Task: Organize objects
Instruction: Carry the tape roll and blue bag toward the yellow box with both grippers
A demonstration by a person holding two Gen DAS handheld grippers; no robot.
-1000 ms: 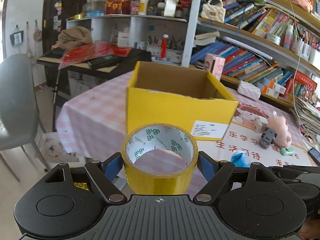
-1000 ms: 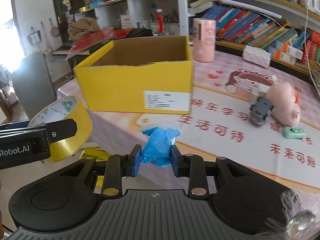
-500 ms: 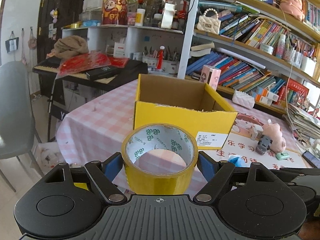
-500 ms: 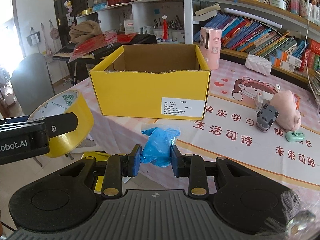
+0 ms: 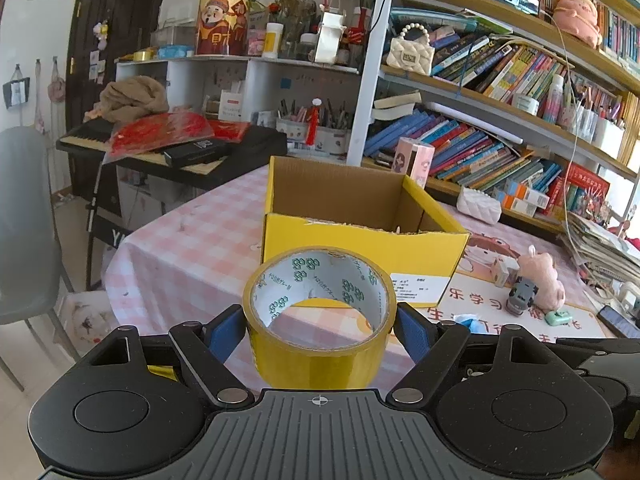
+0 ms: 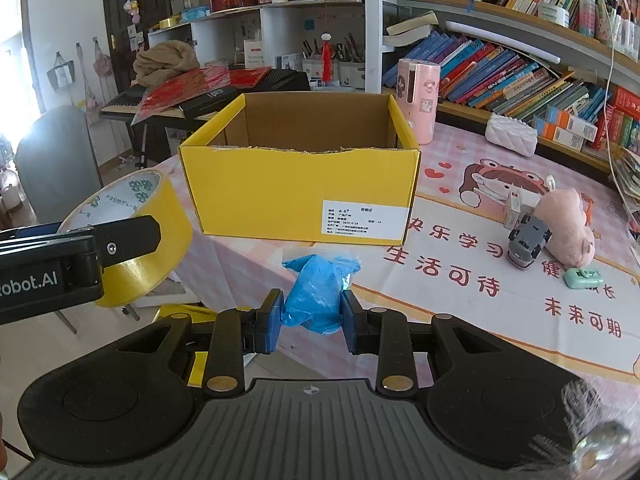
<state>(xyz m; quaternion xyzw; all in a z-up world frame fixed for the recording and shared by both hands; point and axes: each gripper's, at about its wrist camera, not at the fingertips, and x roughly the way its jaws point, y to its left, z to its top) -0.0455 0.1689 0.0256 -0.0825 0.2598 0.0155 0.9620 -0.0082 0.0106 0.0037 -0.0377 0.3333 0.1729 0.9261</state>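
Observation:
My left gripper (image 5: 320, 326) is shut on a roll of yellow tape (image 5: 320, 354), held in the air short of the table edge. The tape roll also shows at the left of the right wrist view (image 6: 132, 240). My right gripper (image 6: 312, 314) is shut on a small blue bag (image 6: 316, 292), held above the near table edge. An open yellow cardboard box (image 5: 360, 248) stands on the pink checked table, ahead of both grippers; it also shows in the right wrist view (image 6: 298, 196). Its inside looks empty as far as I can see.
A pink plush pig (image 6: 566, 224), a grey toy car (image 6: 526, 246) and a small green item (image 6: 582, 278) lie on the table to the right. A pink cup (image 6: 416, 100) stands behind the box. A grey chair (image 5: 24, 232) is left; bookshelves (image 5: 520, 80) lie beyond.
Both grippers have risen and drawn back from the box, so more of its inside shows. Each still holds its object.

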